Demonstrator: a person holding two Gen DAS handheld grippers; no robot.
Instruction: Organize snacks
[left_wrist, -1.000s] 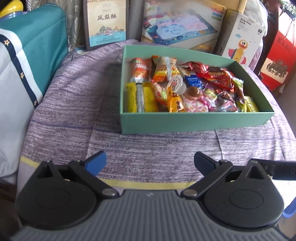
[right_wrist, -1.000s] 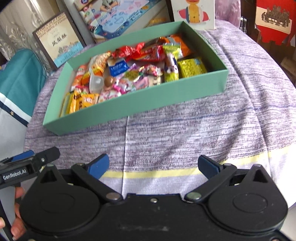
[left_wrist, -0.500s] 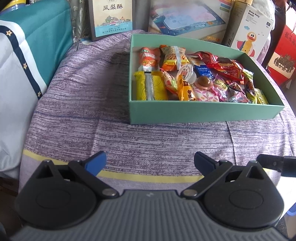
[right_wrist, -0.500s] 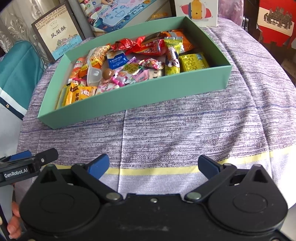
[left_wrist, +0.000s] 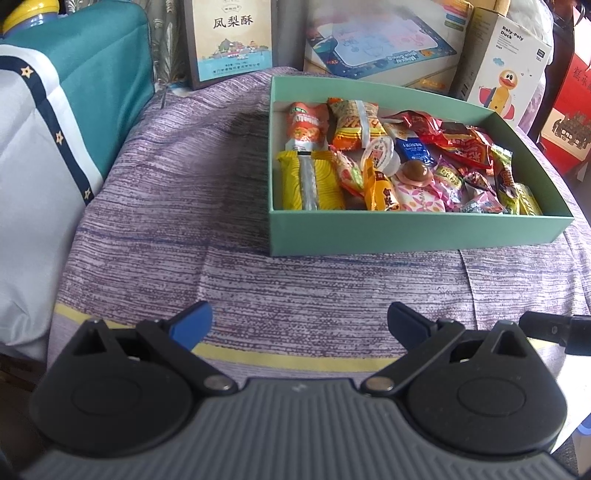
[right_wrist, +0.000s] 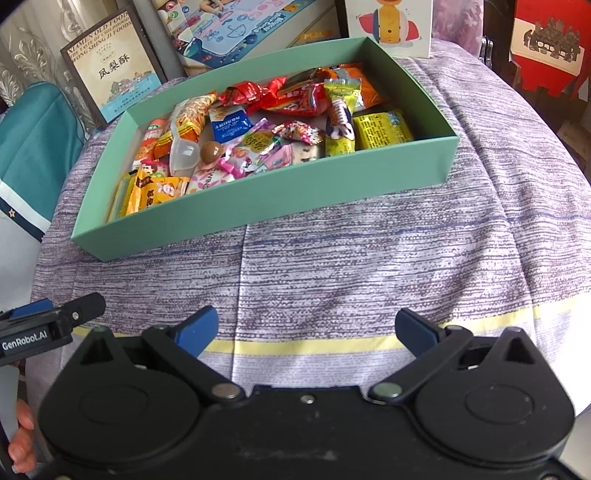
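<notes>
A shallow green box (left_wrist: 406, 232) sits on a purple striped cloth and holds several wrapped snacks: a yellow pack (left_wrist: 308, 181), an orange pack (left_wrist: 352, 123), red wrappers (left_wrist: 458, 142) and a brown candy (left_wrist: 415, 170). The box also shows in the right wrist view (right_wrist: 258, 206). My left gripper (left_wrist: 299, 323) is open and empty, over the cloth in front of the box. My right gripper (right_wrist: 306, 328) is open and empty, also short of the box. The left gripper's tip shows at the lower left of the right wrist view (right_wrist: 55, 325).
Boxes stand behind the green box: a pineapple cake box (left_wrist: 229, 40), a drawing mat box (left_wrist: 384, 40), a duck toy box (left_wrist: 506, 70) and a red box (left_wrist: 570, 110). A teal and white cushion (left_wrist: 55, 129) lies at the left. A yellow stripe (left_wrist: 295, 360) marks the cloth's near edge.
Both grippers have shifted a little, so the green box sits slightly farther right in the left view and higher in the right view. Both stay open and empty.
</notes>
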